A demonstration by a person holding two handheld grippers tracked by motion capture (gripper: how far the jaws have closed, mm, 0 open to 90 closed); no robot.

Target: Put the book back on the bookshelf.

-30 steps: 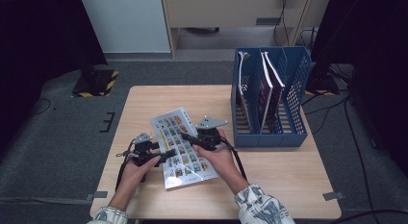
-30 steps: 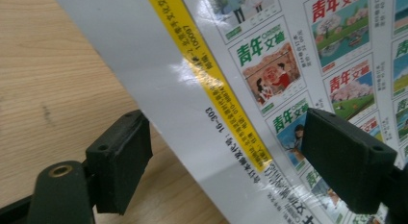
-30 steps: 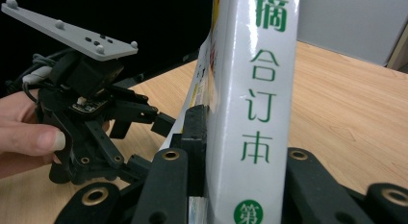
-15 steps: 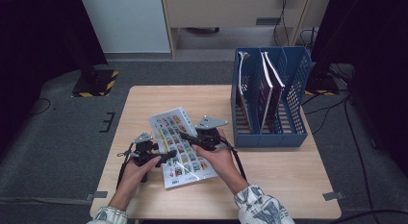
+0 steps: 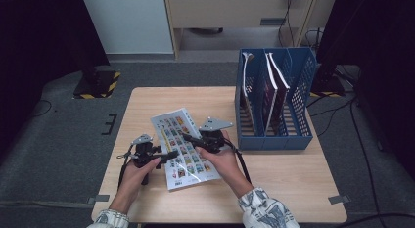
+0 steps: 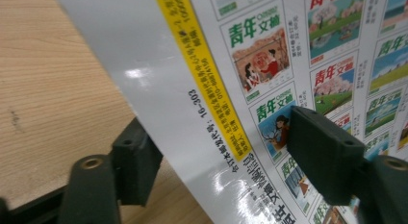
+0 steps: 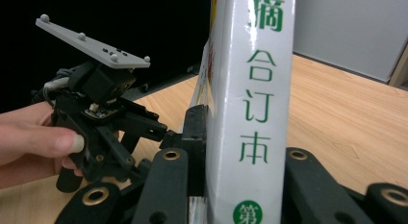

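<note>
A thick white book [image 5: 183, 145] with rows of small cover pictures lies tilted on the wooden table [image 5: 274, 179]. My right gripper [image 5: 188, 138] is shut on its spine edge; in the right gripper view the spine [image 7: 252, 89] stands upright between the jaws of that gripper [image 7: 245, 166]. My left gripper [image 5: 173, 154] reaches in from the left with the book's edge between its jaws. One jaw sits under the book [image 6: 216, 65], the other just over the cover. These jaws have just been closing, and no firm pinch is visible.
A blue file rack [image 5: 298, 101] stands at the table's right side with a few books [image 5: 271, 91] upright in it. Bare tabletop [image 6: 48, 89] lies left of the book. The hand holding the left gripper [image 7: 106, 118] shows in the right gripper view.
The left gripper's jaws have narrowed around the book's left edge. Both hands and the book have stayed in place.
</note>
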